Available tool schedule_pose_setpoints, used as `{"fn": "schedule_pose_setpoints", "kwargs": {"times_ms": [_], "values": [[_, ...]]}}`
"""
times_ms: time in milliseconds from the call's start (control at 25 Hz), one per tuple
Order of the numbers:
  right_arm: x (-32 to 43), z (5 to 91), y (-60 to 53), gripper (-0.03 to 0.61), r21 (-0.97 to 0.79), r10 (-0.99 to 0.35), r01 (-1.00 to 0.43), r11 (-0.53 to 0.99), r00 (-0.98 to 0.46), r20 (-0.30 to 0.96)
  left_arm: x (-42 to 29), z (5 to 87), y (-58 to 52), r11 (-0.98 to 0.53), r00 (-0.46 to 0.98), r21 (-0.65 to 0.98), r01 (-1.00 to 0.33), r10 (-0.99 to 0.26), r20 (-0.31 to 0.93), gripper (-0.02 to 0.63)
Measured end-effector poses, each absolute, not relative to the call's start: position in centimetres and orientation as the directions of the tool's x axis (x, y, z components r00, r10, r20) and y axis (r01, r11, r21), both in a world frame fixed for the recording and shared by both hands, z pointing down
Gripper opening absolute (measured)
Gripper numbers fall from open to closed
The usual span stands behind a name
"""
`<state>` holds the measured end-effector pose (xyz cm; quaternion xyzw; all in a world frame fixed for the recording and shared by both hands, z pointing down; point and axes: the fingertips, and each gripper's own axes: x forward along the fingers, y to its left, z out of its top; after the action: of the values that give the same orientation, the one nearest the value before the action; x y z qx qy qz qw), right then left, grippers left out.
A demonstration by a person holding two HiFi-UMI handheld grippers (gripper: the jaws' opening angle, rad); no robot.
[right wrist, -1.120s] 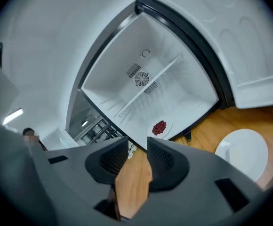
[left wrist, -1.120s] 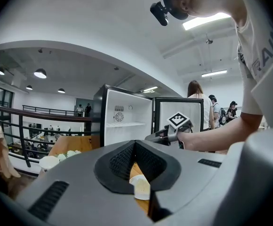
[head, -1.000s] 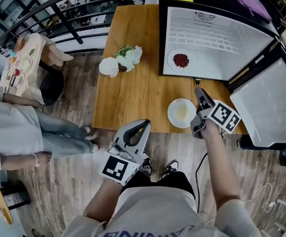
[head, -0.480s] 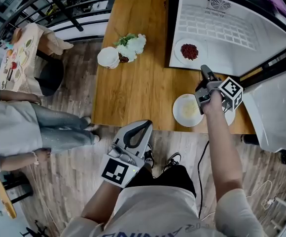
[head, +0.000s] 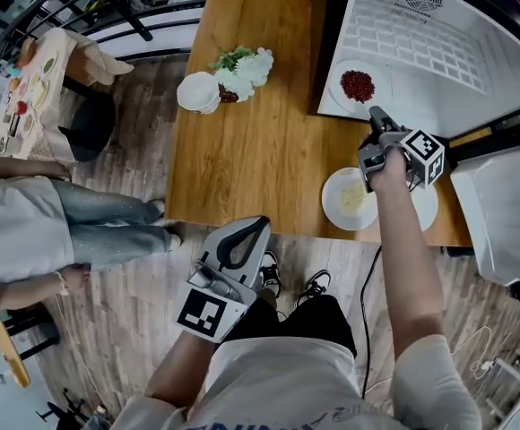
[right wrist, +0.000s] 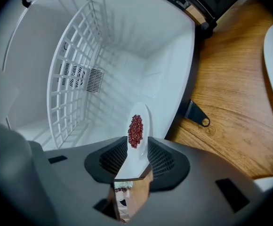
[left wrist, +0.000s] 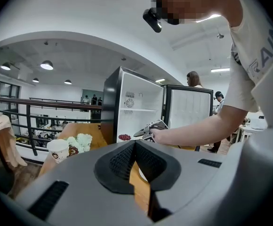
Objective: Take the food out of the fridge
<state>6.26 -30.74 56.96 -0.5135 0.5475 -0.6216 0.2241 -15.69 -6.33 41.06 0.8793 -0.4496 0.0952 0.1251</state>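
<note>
A small white plate of red food (head: 357, 85) lies on the floor of the open white fridge (head: 439, 56), which stands on the wooden table (head: 251, 150). My right gripper (head: 377, 116) reaches into the fridge mouth, rolled on its side. In the right gripper view the plate (right wrist: 135, 126) shows edge-on between the open jaws of that gripper (right wrist: 137, 146); I see no pad pressing on it. My left gripper (head: 262, 224) hangs off the table's near edge, shut and empty. The left gripper view shows its tips (left wrist: 135, 143) meeting.
A white plate with pale food (head: 348, 200) sits near the table's front edge, a second plate (head: 427, 206) partly under my right arm. A paper cup (head: 197, 92) and flowers (head: 242, 68) stand mid-table. The fridge door (head: 502, 209) hangs open at right. A person (head: 27, 231) stands left.
My right gripper has travelled from beside the pale-food plate up to the fridge mouth and rolled onto its side. The left gripper has sunk a little, still shut.
</note>
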Motion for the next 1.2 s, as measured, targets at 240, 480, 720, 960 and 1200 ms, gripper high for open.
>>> {"fn": "schedule_pose_setpoints", "kwargs": {"times_ms": [240,480,720,960,1200], "values": [[6.6,58.1,-31.5,0.13,-0.9,-0.834,-0.283,-0.331,-0.357,0.42,-16.1,41.5,-6.7,-0.552,0.571,0.15,-0.82,-0.771,0.283,0.006],[6.7,58.9,-32.2,0.117,-0.896,-0.833,-0.262,-0.36,-0.343,0.435,-15.7,41.9,-7.5,-0.555,0.575,0.156,-0.817,-0.768,0.283,0.006],[7.1,59.4,-32.6,0.04,-0.887,-0.83,-0.25,-0.389,-0.322,0.455,-15.6,41.9,-7.8,-0.545,0.569,0.164,-0.822,-0.775,0.274,0.006],[7.3,57.9,-32.7,0.026,-0.927,-0.872,-0.199,-0.319,-0.321,0.369,-15.3,41.6,-8.0,-0.544,0.566,0.158,-0.824,-0.779,0.269,0.006],[8.0,55.9,-32.1,0.026,-0.953,-0.902,-0.174,-0.25,-0.316,0.294,-14.9,41.1,-7.8,-0.548,0.568,0.151,-0.823,-0.782,0.257,0.006]]}}
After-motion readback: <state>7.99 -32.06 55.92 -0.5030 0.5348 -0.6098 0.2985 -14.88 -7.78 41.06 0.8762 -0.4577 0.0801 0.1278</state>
